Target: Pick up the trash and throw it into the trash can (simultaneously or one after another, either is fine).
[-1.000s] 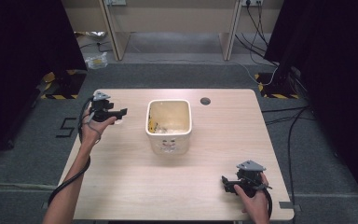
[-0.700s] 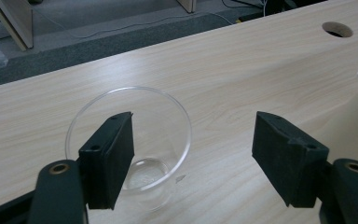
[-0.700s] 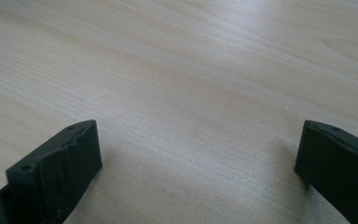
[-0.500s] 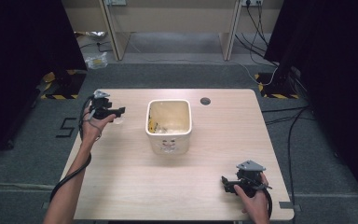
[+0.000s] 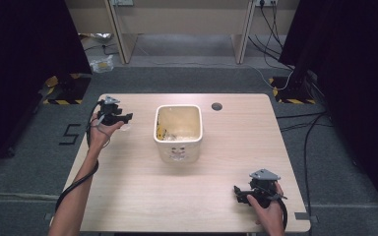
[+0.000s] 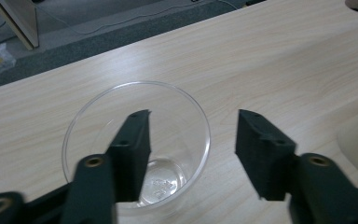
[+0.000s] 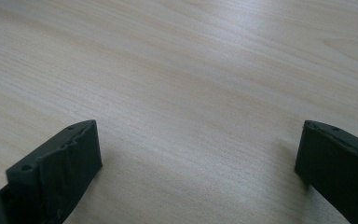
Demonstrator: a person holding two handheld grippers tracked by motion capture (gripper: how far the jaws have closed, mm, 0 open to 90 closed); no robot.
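A clear plastic cup [image 6: 165, 175] stands upright on the wooden table [image 5: 142, 196] at its left side. My left gripper [image 6: 193, 120] is open over it, with one jaw down inside the cup and the other outside its right wall. In the high view the left gripper [image 5: 127, 118] sits left of a white square tub [image 5: 178, 147]. My right gripper [image 5: 238, 192] rests low near the table's front right corner. It is open [image 7: 200, 135] with only bare wood between its jaws.
The white tub holds some pale and yellowish scraps and stands mid-table. A round cable hole [image 5: 216, 106] lies near the back edge. Cables run over the grey floor to the right of the table.
The left gripper has shifted slightly over the cup. The right gripper has stayed put.
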